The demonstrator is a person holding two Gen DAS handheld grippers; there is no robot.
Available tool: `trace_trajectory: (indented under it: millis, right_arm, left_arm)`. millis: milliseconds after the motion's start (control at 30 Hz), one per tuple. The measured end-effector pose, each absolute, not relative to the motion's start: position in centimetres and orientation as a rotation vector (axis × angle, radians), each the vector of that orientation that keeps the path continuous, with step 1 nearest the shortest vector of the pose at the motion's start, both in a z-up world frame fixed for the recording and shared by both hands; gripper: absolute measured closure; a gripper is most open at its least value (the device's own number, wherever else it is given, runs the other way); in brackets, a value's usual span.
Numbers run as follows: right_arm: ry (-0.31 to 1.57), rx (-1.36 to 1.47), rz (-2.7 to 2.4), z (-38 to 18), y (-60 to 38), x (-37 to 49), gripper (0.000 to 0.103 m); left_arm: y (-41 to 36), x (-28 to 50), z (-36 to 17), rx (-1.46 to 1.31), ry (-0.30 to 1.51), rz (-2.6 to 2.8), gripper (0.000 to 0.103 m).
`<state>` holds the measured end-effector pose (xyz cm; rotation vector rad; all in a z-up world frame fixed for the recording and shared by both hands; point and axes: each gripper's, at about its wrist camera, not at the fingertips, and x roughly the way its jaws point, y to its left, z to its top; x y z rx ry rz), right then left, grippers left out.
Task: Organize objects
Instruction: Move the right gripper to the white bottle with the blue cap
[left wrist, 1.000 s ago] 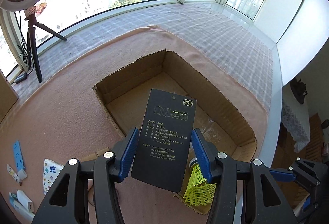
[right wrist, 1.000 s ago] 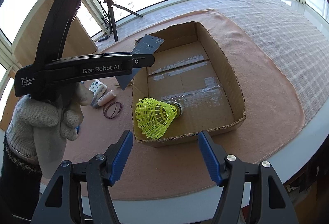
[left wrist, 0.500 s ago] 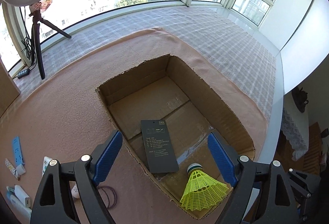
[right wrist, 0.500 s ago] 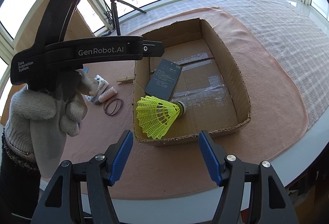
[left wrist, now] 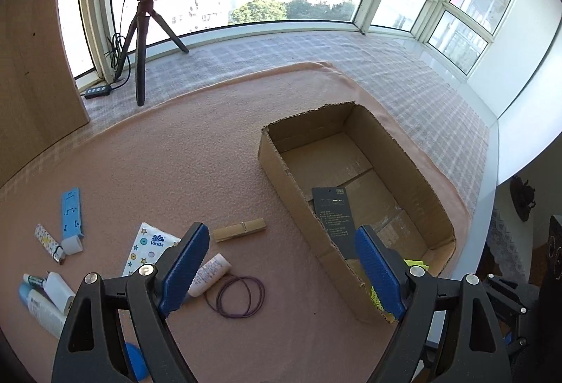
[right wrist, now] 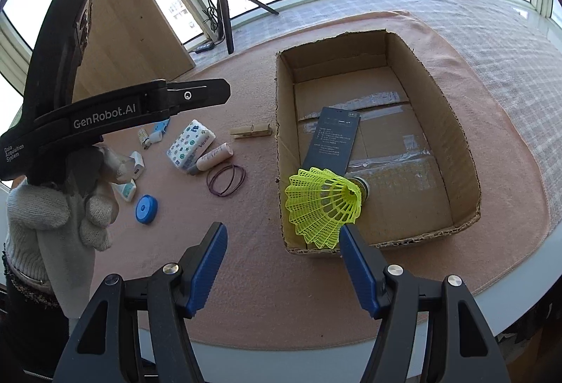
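Both tongs, left tongs (left wrist: 281,268) and right tongs (right wrist: 281,268), spread empty; box (right wrist: 453,123) holds one card (right wrist: 333,137), one shuttlecock (right wrist: 323,207)

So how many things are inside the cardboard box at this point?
2. A black card lies flat on the floor of the cardboard box near its left wall, and a yellow shuttlecock rests in the near left corner. Nothing else shows inside.

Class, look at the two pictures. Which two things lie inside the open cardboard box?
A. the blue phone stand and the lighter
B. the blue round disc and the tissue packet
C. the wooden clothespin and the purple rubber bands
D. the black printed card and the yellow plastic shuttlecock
D: the black printed card and the yellow plastic shuttlecock rest on the floor of the open cardboard box, while the other items lie outside it on the pink cloth.
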<state>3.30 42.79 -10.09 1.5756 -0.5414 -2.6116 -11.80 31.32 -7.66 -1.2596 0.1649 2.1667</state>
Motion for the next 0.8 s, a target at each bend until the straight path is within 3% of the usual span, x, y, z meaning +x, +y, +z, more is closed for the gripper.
trace_trajectory:
  millis: [467, 800]
  right_arm:
    - [-0.436, 1.493, -2.460, -9.3, 34.3, -3.4, 0.041]
    - [-0.296, 1.475, -2.280, -10.0, 24.9, -8.5, 0.041]
  left_arm:
    - [7.8, -9.7, -8.3, -1.396, -0.104, 2.500, 0.016]
    - [-3.3, -6.3, -11.6, -1.516, -0.262, 2.600, 0.016]
